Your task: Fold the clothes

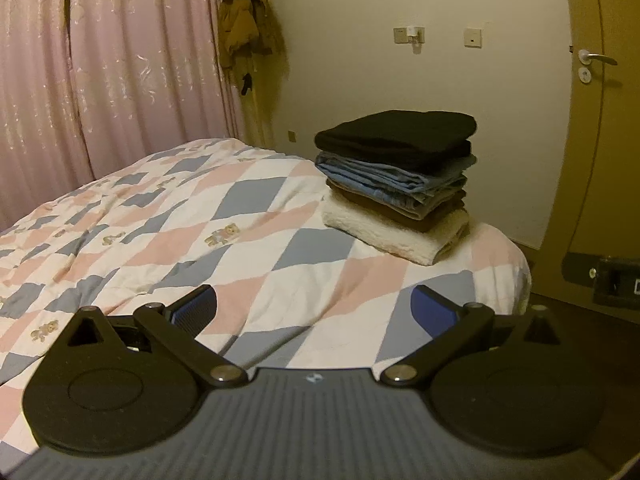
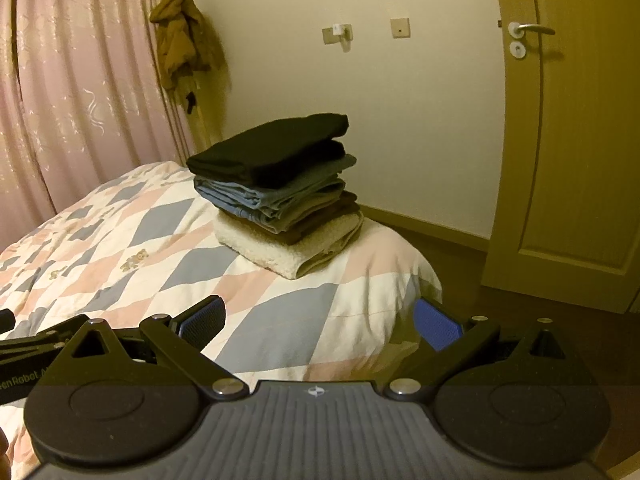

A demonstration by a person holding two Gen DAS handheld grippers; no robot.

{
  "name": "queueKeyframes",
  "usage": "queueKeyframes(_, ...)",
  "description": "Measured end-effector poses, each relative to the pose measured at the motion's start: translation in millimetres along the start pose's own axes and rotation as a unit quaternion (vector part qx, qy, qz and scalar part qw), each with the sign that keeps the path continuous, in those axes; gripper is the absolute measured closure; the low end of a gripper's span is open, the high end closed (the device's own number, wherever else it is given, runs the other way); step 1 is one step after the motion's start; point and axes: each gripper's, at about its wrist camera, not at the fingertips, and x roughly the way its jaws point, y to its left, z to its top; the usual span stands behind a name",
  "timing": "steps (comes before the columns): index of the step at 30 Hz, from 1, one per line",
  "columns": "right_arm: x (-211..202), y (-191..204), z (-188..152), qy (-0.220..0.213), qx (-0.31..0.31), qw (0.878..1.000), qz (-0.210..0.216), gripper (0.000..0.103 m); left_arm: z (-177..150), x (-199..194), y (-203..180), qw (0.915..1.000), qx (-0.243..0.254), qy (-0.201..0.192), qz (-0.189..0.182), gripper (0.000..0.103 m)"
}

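Before you lies the bed [image 1: 248,216], covered by a quilt [image 2: 168,240] of pink, grey-blue and white diamonds with small bears on it. Behind it hang the pink curtains [image 1: 100,64], and to the right stands the door [image 2: 576,140], shut, with its metal handle [image 2: 532,29]. A brown jacket [image 1: 244,20] hangs in the corner between curtain and wall.

On the far right corner of the bed sits the stack of folded clothes [image 1: 396,176], tidy and upright. A fluffy cream piece [image 1: 384,232] lies at the bottom, touching the quilt; on it rest brown garments [image 2: 316,222], then folded blue denim [image 1: 384,176], and a black garment [image 2: 272,148] on top.

Your left gripper [image 1: 314,306] hovers low over the near edge of the bed, its blue-padded jaws spread wide with nothing between them. Your right gripper [image 2: 320,318] hangs beside it at the bed's near right corner, also spread wide and empty; both are well apart from the stack. On the wall behind are two small switch plates [image 2: 370,30].
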Motion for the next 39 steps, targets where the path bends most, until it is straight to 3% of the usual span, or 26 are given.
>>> queueKeyframes(21, -40, -3, -16, -0.009, -0.003, 1.000, 0.009, 0.000, -14, -35, -7, 1.0000, 0.005, 0.000, -0.002, 0.001)
queueKeyframes(39, 12, 14, -18, 0.023, -0.013, 1.000, -0.005, 0.000, -18, 24, 6, 0.9995, 0.007, 0.032, -0.002, 0.001)
